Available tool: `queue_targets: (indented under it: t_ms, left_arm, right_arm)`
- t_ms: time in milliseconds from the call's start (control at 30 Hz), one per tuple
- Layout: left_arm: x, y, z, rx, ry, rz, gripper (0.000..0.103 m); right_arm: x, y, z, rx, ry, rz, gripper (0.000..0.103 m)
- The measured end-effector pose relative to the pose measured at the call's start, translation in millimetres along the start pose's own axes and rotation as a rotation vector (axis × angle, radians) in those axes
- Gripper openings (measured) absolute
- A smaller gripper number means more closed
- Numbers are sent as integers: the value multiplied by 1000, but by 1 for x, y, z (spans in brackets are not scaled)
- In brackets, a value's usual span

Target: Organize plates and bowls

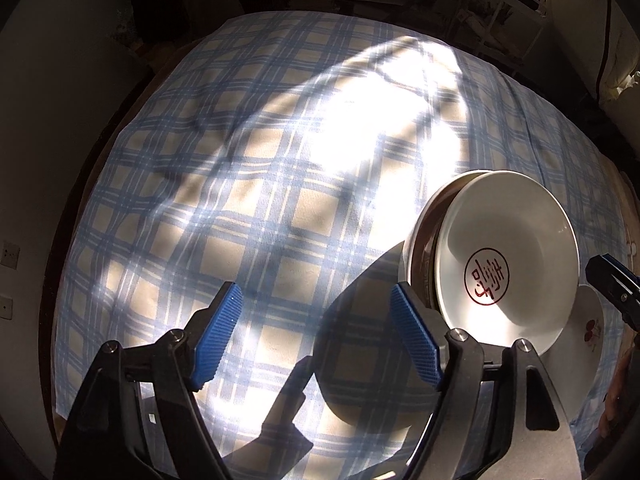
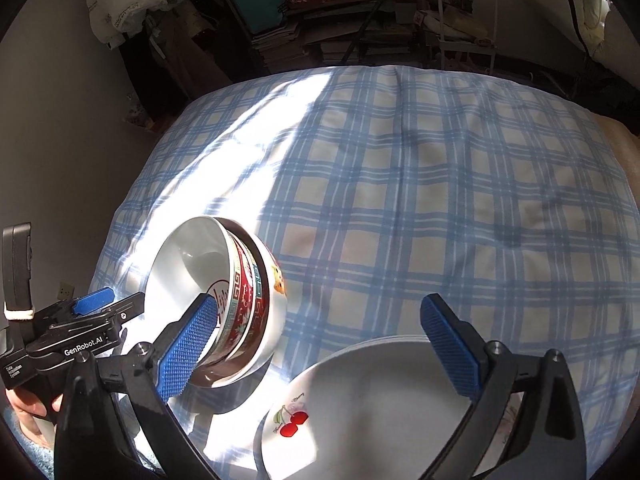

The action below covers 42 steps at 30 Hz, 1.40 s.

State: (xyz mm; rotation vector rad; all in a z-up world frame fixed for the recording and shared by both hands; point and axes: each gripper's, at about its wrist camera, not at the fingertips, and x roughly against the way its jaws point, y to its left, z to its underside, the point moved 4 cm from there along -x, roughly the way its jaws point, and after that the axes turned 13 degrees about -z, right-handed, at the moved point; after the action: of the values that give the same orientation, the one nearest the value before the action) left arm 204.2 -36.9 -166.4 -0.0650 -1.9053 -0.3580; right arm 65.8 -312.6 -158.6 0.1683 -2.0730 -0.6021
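Around the stack of bowls [image 2: 224, 300], the checked cloth [image 2: 400, 200] lies bare beyond and to its right, while the stack of plates [image 2: 360, 400] blocks the near right and the left gripper [image 2: 108, 304] crowds its left side.

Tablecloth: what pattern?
Blue and cream plaid tablecloth; clearest in the right wrist view.

Cherry plate [image 2: 360, 400] partly behind the right gripper, cut by bottom edge

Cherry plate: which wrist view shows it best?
Right wrist: the cherry plate fills the lower middle, cherry print clear, topping a stack. Left wrist shows only a sliver behind the bowls.
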Motion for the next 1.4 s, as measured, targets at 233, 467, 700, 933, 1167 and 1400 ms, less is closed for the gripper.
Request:
queue_targets:
  t_ms: [233,467,700,933,1167,1400]
  left_arm:
    - [-1,6,-4,41,22,79,76]
    - [3,9,-5,68,20,130,77]
    - [-2,2,-5,53,38,147,76]
    - [-11,-3,-5,42,58,146,77]
    - [-17,-7,-5,34,53,148,76]
    - [-18,-16,-5,57,86,242,47]
  right_arm:
    - [-7,-13,2,-37,1,1,103]
    - [-12,-20,6,-84,29,-18,103]
    - [-19,-21,10,-89,54,-25,103]
    - [-25,-16,11,-70,73,-15,94]
    - [-33,-7,11,-52,104,-22,70]
    - [-36,2,9,-38,119,-44,44]
